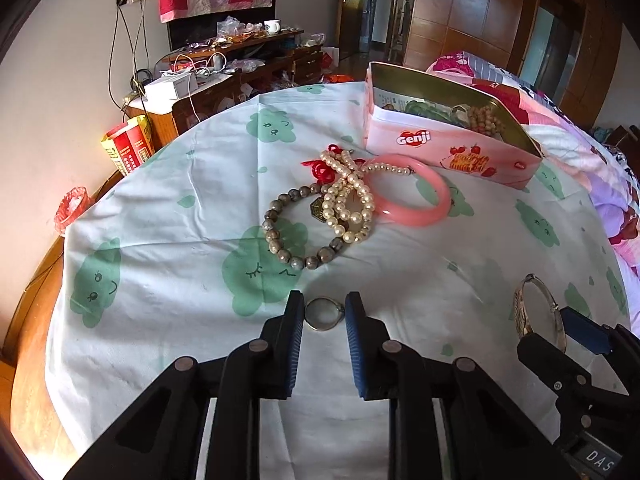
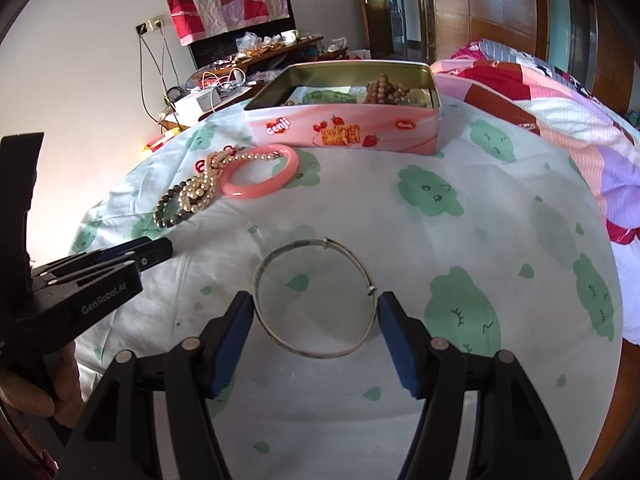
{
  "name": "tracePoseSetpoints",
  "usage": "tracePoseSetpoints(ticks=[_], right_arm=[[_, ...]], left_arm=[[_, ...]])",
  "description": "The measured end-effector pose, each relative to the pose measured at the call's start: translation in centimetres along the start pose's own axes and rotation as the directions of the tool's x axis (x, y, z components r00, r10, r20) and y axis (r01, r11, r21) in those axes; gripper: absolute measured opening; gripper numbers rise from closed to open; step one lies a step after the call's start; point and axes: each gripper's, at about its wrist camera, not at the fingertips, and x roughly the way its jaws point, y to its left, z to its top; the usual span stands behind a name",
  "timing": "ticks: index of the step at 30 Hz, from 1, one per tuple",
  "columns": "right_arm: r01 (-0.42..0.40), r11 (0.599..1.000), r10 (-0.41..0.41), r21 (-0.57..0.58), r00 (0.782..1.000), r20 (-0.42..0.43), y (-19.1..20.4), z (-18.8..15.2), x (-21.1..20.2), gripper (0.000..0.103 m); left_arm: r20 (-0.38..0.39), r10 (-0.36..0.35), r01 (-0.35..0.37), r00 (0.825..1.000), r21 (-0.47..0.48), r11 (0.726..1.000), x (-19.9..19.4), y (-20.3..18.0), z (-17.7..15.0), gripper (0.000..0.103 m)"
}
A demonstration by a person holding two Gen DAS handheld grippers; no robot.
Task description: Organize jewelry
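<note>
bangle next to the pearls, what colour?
Pink, glossy and translucent-looking bangle; clearest in the left wrist view.

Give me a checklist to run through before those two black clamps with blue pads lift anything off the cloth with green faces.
1. Small silver ring sits between the left gripper pads: ok.
2. Left pads pressing on the ring: cannot tell; slim gaps seem to show either side.
3. Thin silver bangle lies flat between the right gripper pads: ok.
4. Right pads gripping the bangle: not ok; they stand just outside its rim.
5. Pink Genji tin box open, with room inside: ok.
6. Pink plastic bangle free to pick: not ok; the white pearl strand drapes over it.
</note>
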Motion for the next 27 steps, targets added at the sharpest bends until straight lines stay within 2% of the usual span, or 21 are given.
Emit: tracePoseSetpoints(ticks=[3,5,6,7,12,21,22,24,27], right_arm=[[0.000,1.000,0.000,0.013,1.000,-0.003,-0.2,0.0,0.1,0.067],[-0.002,1.000,0.002,0.022,1.000,0.004,-0.4,0.0,-0.1,0.067],[-0.003,1.000,0.002,0.025,1.000,0.006,-0.5,0.0,-0.1,0.067],[-0.003,1.000,0.002,0.031,1.000,0.011,-0.6,0.0,-0.2,0.067],[0.003,0.999,-0.005,0.054,0.999,0.040,-1.0,0.1,-0.7,0.067],[0.005,0.998,-0.009,0.064,0.998,0.066,-1.3,0.1,-1.2,0.067],[0.005,0.998,-0.009,0.064,0.998,0.067,-1.3,0.1,-1.2,0.067],[0.004,0.998,-0.008,0.063,0.998,0.064,-1.3,0.2,-1.1,0.067],[0.006,0.998,-0.009,0.060,0.998,0.058,-1.2,0.2,-1.0,0.067]], left_arm=[[0.003,-0.009,0.009,1.000,0.007,1.000,0.0,0.0,-0.1,0.021],[0.010,-0.039,0.039,0.999,-0.007,0.999,-0.2,0.2,-0.1,0.021],[0.025,-0.049,0.050,0.998,-0.023,0.999,-0.6,0.6,-0.2,0.017],[0.044,-0.070,0.072,0.997,-0.039,0.997,-1.0,1.0,-0.3,0.000],[0.151,-0.134,0.152,0.979,-0.111,0.982,-2.8,2.6,-0.8,0.000],[0.211,-0.141,0.163,0.967,-0.096,0.982,-4.8,2.8,-1.3,0.000],[0.205,-0.133,0.154,0.970,-0.089,0.984,-4.9,2.9,-1.4,0.000],[0.147,-0.114,0.125,0.983,-0.070,0.990,-4.2,2.8,-1.4,0.001],[0.011,-0.124,0.124,0.992,-0.098,0.987,-1.9,2.6,-1.2,0.018]])
